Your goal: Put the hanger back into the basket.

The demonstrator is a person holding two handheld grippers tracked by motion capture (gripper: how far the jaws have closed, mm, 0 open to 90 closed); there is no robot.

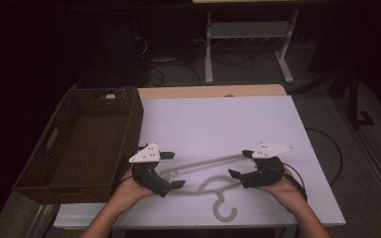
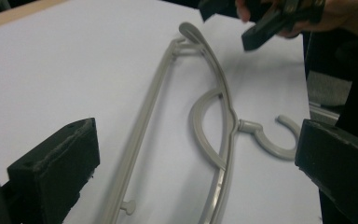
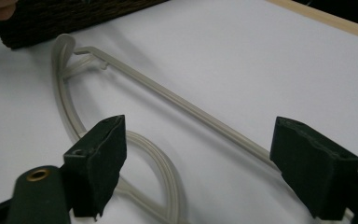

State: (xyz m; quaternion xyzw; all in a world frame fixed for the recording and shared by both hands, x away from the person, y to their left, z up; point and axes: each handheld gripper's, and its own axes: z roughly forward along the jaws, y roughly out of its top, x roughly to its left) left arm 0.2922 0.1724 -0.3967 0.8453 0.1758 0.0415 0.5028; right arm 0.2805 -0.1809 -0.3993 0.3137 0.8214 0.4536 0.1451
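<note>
A grey plastic clothes hanger lies flat on the white sheet, its hook pointing toward the table's near edge. My left gripper is open at the hanger's left end, one jaw on each side of it and not pressing; in the left gripper view the hanger runs away between the wide jaws of that gripper. My right gripper is open at the hanger's right end. In the right gripper view the hanger bar passes between the spread jaws of that gripper untouched.
A dark brown wicker basket stands along the table's left side, its wall also in the right gripper view. The white sheet covers most of the tabletop, with a strip of wood edge at the back. Cables and white desk legs lie beyond.
</note>
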